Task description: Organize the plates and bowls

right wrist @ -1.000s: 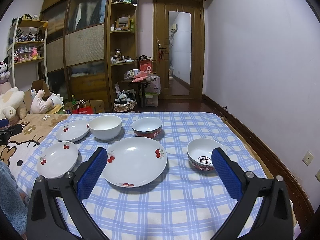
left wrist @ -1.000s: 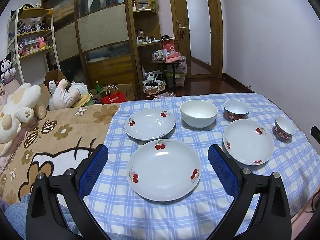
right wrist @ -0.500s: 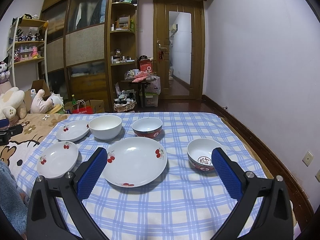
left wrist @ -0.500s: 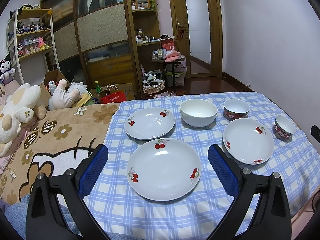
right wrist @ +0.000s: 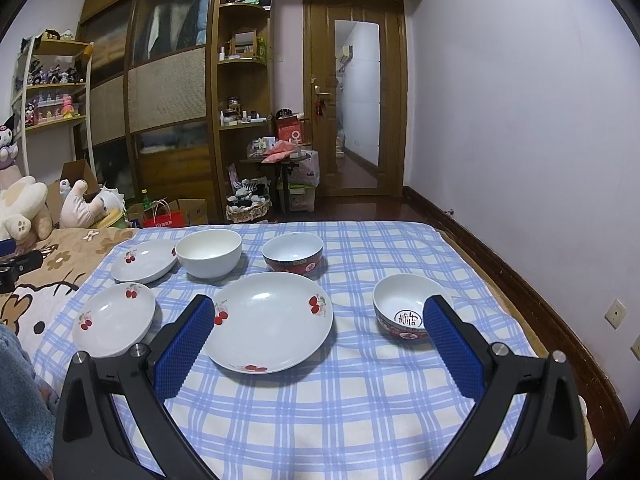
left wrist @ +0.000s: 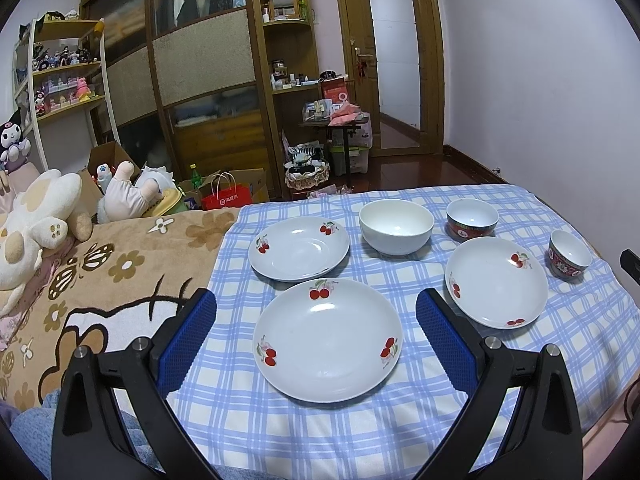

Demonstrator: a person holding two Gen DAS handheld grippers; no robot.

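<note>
Left wrist view: left gripper (left wrist: 316,304) fingers spread wide, empty, over the nearest cherry plate (left wrist: 327,339) on the blue checked cloth (left wrist: 280,420). Right gripper (right wrist: 319,309) likewise released, framing another cherry plate (right wrist: 269,322); a small red bowl (right wrist: 404,312) shows an unreadable character. Nothing has shifted since earlier.

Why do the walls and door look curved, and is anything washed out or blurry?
Both wrist views use fisheye lenses, so straight lines bow near the edges and the corners go black. In the left wrist view the door glass is the brightest patch, and the near plate shows soft ceiling-light glare. In the right wrist view the dishes look sharp.
</note>
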